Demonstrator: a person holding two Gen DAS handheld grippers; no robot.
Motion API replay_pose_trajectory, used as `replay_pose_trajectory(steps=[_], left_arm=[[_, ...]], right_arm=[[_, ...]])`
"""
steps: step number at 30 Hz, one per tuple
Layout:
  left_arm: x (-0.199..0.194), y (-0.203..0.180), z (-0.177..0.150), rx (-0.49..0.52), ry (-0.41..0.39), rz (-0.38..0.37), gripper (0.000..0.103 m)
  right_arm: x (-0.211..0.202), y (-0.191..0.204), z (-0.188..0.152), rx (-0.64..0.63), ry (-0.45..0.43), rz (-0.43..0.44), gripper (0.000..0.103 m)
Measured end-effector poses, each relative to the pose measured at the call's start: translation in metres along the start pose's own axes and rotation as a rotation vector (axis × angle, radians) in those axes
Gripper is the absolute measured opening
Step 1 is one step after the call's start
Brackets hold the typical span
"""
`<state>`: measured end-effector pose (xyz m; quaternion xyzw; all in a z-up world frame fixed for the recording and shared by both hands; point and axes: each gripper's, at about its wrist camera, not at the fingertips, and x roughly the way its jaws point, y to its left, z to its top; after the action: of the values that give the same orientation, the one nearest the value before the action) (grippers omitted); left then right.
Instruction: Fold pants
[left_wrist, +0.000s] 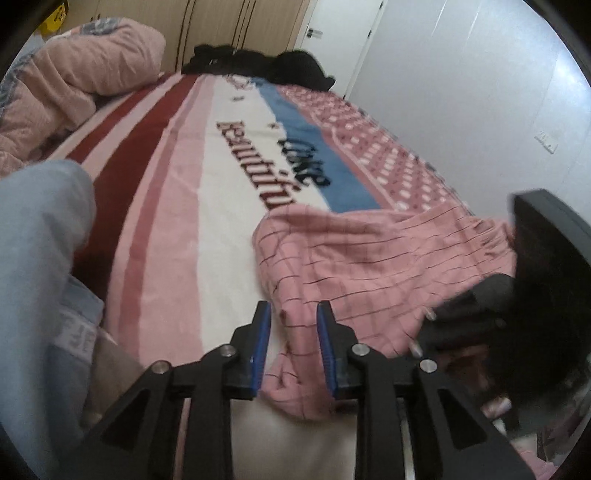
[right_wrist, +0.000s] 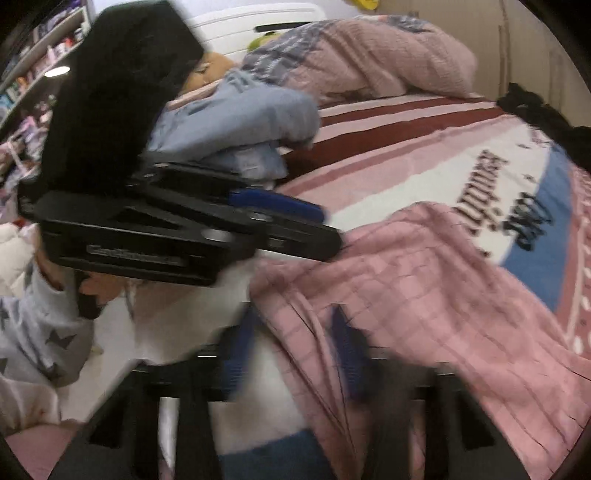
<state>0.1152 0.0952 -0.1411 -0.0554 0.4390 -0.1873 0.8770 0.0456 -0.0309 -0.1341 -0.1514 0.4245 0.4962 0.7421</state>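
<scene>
Counts: one pair of pink checked pants is lying on one striped bedspread; two grippers are showing, each with two blue-padded fingers.
Other cloth: one pale blue garment is sitting at the near edge of the bed, one pink quilt is bunching at the head, and one heap of black clothing is lying at the far end.
Writing: "Beautiful" in dark red is reading across the white stripe of the bedspread, partly covered by the pants; the black word on the blue stripe is too blurred to read.
Pants, look: pink with thin dark grid lines, crumpled and creased, one end drooping over the bed's near edge.
Left gripper: its jaws are standing apart with the pants' end lying between the pads, nothing pinched.
Right gripper: it is blurring; its jaws are standing apart astride a fold of the pants, without closing on it.
</scene>
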Motion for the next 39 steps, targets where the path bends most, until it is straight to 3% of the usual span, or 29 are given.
replay_pose_trajectory(steps=[2, 4, 11, 15, 16, 18, 20, 22, 24, 26, 28, 34, 39], left_arm=[[0.008, 0.003, 0.0, -0.002, 0.016, -0.001, 0.007], [0.015, 0.005, 0.0, -0.004, 0.027, -0.004, 0.005], [0.017, 0.002, -0.001, 0.001, 0.01, 0.044, 0.005], [0.008, 0.001, -0.003, -0.003, -0.019, 0.058, 0.01], [0.002, 0.0, -0.004, -0.004, -0.031, 0.073, 0.019], [-0.011, -0.004, -0.004, 0.004, -0.068, 0.087, 0.035], [-0.028, -0.012, -0.005, 0.018, -0.116, 0.083, 0.044], [-0.042, -0.021, -0.004, 0.028, -0.156, 0.076, 0.053], [-0.053, -0.032, -0.004, 0.032, -0.199, 0.066, 0.06], [-0.059, -0.045, -0.003, 0.039, -0.233, 0.051, 0.062], [-0.062, -0.06, -0.002, 0.048, -0.259, 0.033, 0.065], [-0.055, -0.086, -0.001, 0.05, -0.26, 0.023, 0.065], [-0.046, -0.096, -0.001, 0.036, -0.246, 0.024, 0.065]], right_arm=[[0.002, 0.006, -0.003, -0.028, -0.002, 0.016, 0.006], [0.006, 0.009, -0.008, -0.022, 0.011, 0.056, 0.005], [0.013, 0.017, -0.023, -0.043, 0.027, 0.067, 0.007], [0.001, 0.013, -0.027, 0.018, 0.015, 0.059, 0.009], [-0.008, 0.007, -0.03, 0.068, -0.003, 0.056, 0.009], [-0.035, -0.006, -0.045, 0.178, -0.053, 0.048, 0.024], [-0.07, -0.021, -0.067, 0.263, -0.115, -0.031, 0.037], [-0.113, -0.04, -0.096, 0.374, -0.174, -0.118, 0.039], [-0.161, -0.061, -0.133, 0.522, -0.24, -0.239, 0.05], [-0.199, -0.076, -0.167, 0.653, -0.283, -0.365, 0.065], [-0.234, -0.086, -0.208, 0.798, -0.333, -0.446, 0.068], [-0.281, -0.099, -0.308, 1.134, -0.494, -0.498, 0.074], [-0.285, -0.124, -0.324, 1.215, -0.634, -0.494, 0.079]])
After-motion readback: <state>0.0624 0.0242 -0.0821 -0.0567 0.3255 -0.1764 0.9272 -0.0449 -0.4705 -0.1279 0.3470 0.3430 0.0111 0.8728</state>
